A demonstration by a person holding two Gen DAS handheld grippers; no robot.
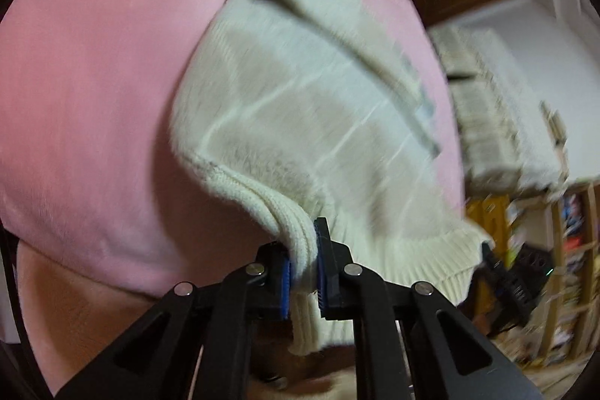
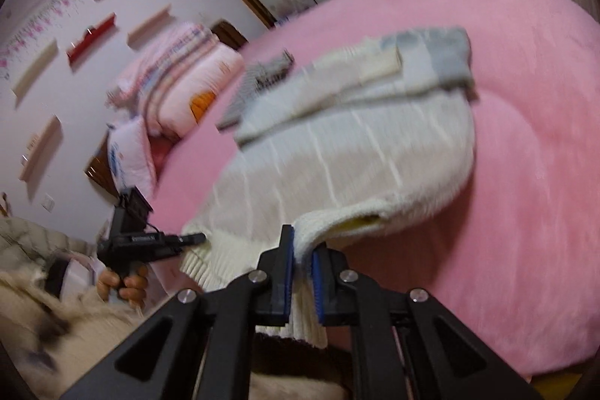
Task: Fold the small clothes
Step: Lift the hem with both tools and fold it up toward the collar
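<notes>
A small cream knit sweater [image 1: 300, 107] with grey cuffs lies on the pink bed cover [image 1: 93, 81], its sleeves folded across the body. My left gripper [image 1: 303, 261] is shut on one corner of the ribbed hem and lifts it. My right gripper [image 2: 302, 257] is shut on the other hem corner of the sweater [image 2: 356, 152]. The right gripper also shows at the sweater's far corner in the left wrist view [image 1: 487, 250], and the left gripper shows at the left in the right wrist view [image 2: 198, 238].
A grey folded garment [image 2: 258, 81] lies beyond the sweater on the pink cover [image 2: 525, 175]. Pillows and a folded quilt [image 2: 176, 74] sit at the bed's head. Shelves [image 1: 570, 250] stand beside the bed.
</notes>
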